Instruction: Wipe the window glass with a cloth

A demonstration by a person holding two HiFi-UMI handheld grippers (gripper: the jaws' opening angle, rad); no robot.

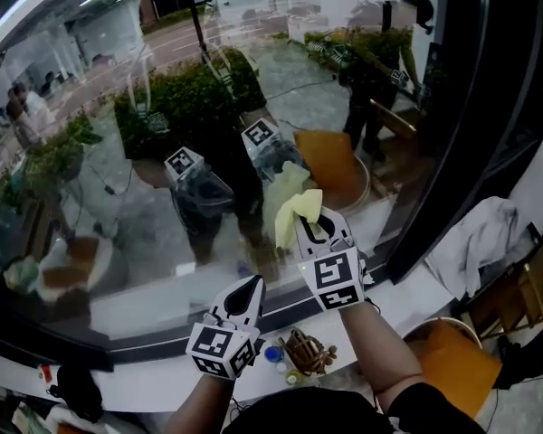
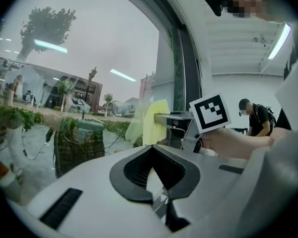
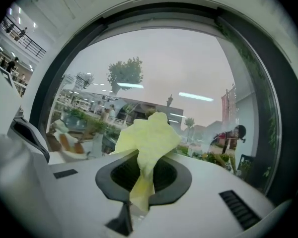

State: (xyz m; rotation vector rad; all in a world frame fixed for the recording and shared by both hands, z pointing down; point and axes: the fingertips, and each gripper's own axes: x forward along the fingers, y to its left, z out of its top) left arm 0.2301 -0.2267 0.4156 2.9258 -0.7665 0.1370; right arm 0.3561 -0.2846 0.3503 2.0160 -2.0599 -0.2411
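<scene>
The fingers of the right gripper (image 1: 313, 227) grasp only a thin fold of the cloth (image 3: 146, 138), so hard rubbing on the window glass (image 1: 118, 197) may pull it free; the left gripper (image 1: 251, 287) is clenched, empty.

White ledge (image 1: 407, 301) under brown woven object (image 1: 309, 351)

Cloth (image 3: 148, 135) soft, matt, creased; window glass (image 1: 145, 152) glossy, v. reflective; right gripper (image 1: 319, 229) smooth matt plastic

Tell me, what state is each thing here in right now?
Yellow cloth: bunched, pinched in the right gripper, its top seemingly against the glass.
Right gripper: fingers shut on the cloth.
Left gripper: fingers together, holding nothing.
Window glass: upright, full of reflections.
</scene>
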